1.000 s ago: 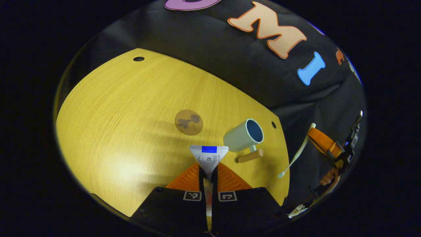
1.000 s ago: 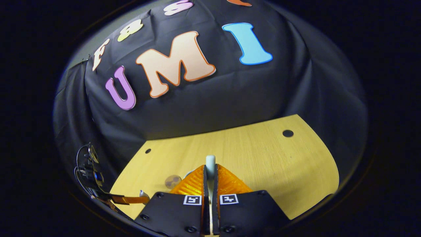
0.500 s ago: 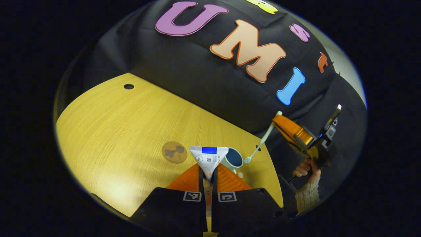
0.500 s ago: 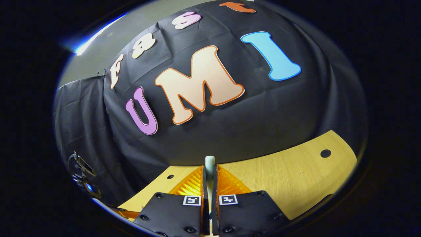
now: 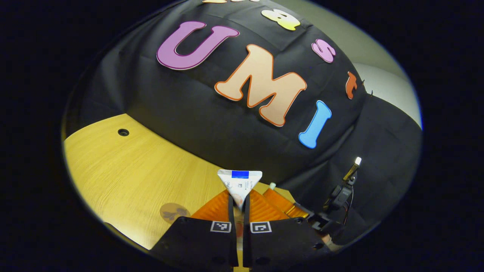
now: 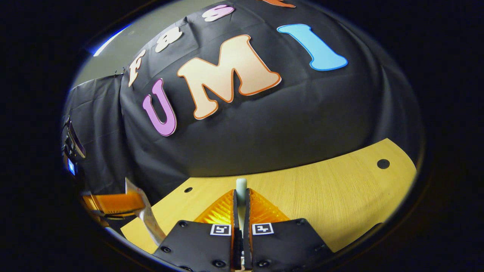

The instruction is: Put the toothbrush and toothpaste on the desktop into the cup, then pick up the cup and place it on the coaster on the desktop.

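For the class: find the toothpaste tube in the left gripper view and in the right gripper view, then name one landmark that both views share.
Left gripper view: the toothpaste tube is low at centre, its crimped end up, pinched between the left gripper's orange fingers.
Right gripper view: at lower left, a pale tube hangs from the left gripper's orange fingers, farther off.
Shared landmark: the yellow wooden desktop.

Dim booth, both views sharp but bowed by fisheye, bright sheen on the yellow desktop (image 5: 124,166) lower left.
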Available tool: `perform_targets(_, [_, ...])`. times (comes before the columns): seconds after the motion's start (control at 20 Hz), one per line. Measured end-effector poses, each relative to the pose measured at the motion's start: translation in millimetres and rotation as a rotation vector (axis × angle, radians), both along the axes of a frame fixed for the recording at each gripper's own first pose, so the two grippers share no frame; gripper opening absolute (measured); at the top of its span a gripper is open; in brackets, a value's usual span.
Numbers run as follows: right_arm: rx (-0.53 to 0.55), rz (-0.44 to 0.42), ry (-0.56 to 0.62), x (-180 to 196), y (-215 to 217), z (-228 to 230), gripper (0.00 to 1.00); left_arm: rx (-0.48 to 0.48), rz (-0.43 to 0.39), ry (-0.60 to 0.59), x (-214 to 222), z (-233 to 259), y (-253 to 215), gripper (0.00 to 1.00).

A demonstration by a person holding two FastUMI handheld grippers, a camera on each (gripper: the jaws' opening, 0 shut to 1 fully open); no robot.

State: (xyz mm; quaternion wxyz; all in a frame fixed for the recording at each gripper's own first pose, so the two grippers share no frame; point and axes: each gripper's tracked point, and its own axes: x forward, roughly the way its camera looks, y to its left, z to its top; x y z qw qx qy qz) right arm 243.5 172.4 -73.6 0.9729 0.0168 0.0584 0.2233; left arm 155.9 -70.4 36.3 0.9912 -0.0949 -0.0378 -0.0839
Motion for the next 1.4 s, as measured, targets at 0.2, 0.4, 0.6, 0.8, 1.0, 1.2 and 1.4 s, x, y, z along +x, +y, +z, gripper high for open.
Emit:
perform_targets(0.2, [0.025, -0.003, 0.03, -5.8, -10.4, -8.3, 0.19, -0.049, -0.02, -0.06, 20.2, 8.2, -11.0, 0.04])
perform_targets(0.4, [0.066, -0.056, 0.005, -11.8, -34.8, 4.5, 1.0, -0.065, -0.025, -0.044, 32.2, -1.8, -13.5, 0.04])
perform_targets(0.6, [0.082, -0.145, -0.029, -14.5, -75.4, 17.2, 0.98, -0.062, -0.041, -0.018, 42.8, -15.0, -20.5, 0.04])
perform_targets(0.8, [0.076, -0.221, -0.043, -22.0, -118.4, 25.2, 0.98, -0.035, -0.052, -0.013, 55.5, -22.5, -29.3, 0.04])
perform_targets(1.0, [0.063, -0.281, -0.061, -32.0, -153.8, 33.7, 0.98, 0.014, -0.043, 0.019, 70.5, -42.1, -31.4, 0.04])
perform_targets(1.2, [0.045, -0.337, -0.059, -37.8, -180.5, 33.3, 0.98, 0.08, -0.033, 0.035, 77.3, -58.2, -37.6, 0.05])
perform_targets(1.4, [0.038, -0.363, -0.041, -44.6, -190.8, 24.6, 0.94, 0.157, -0.038, 0.069, 77.7, -77.4, -47.8, 0.1])
